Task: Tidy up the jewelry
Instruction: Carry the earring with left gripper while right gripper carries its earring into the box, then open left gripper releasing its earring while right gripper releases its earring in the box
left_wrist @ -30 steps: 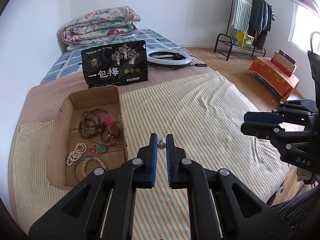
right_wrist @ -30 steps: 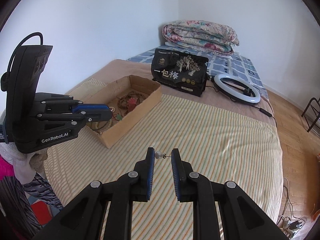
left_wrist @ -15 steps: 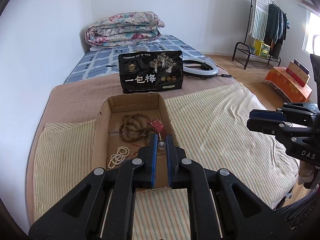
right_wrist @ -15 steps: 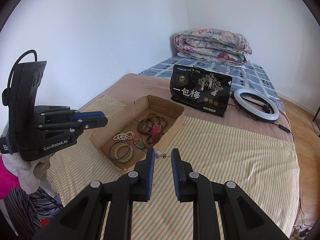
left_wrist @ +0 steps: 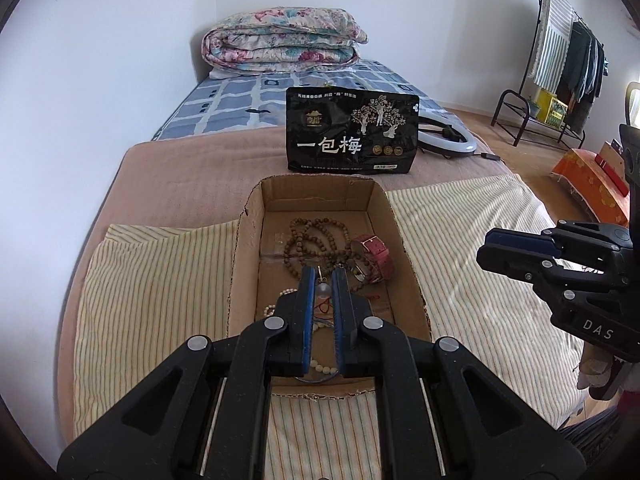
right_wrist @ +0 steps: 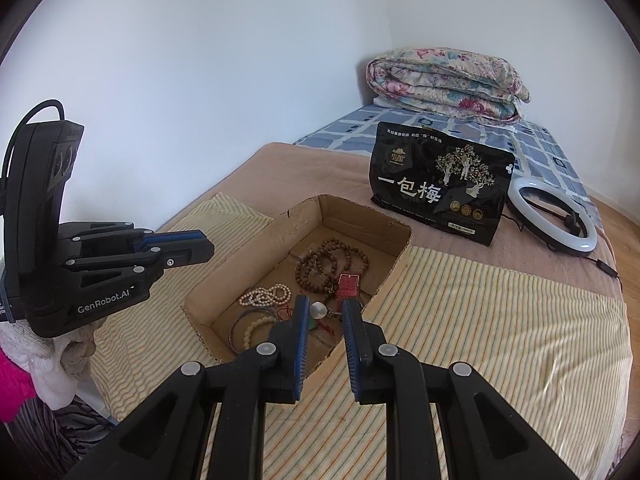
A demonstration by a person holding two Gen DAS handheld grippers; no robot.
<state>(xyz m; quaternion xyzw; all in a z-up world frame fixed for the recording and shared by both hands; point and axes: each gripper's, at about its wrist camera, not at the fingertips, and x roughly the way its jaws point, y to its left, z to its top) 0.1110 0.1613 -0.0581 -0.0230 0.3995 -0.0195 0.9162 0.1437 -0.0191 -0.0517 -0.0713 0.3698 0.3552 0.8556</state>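
Presently, the left gripper (left_wrist: 323,280) is closed on a pearl earring (left_wrist: 323,289), the small round bead pinched between its blue pads, and is held above the near half of the cardboard box (left_wrist: 394,216). The right gripper (right_wrist: 325,312) holds a second pearl earring (right_wrist: 318,310): its bead sits against the left pad and a thin metal post spans to the right pad, jaws part-closed upon it, poised over the near corner of the same box (right_wrist: 400,256). Box contents, as seen from the right wrist: brown wooden bead strands (right_wrist: 330,264) coiled toward the far end; a red-strapped watch (right_wrist: 349,286) just beside them; a white pearl bracelet (right_wrist: 265,295) nearer the left wall; a pale bead bangle (right_wrist: 256,330) with a thin blue ring at the near end; a green pendant on red cord, partly hidden behind the fingers. The box rests on a striped sheet (right_wrist: 480,320) spread over a brown blanket (right_wrist: 304,168). Beyond it stand a black snack bag (right_wrist: 440,188) upright, a ring light (right_wrist: 554,216) lying flat to its right, and a folded floral quilt (right_wrist: 448,84) at the far wall.
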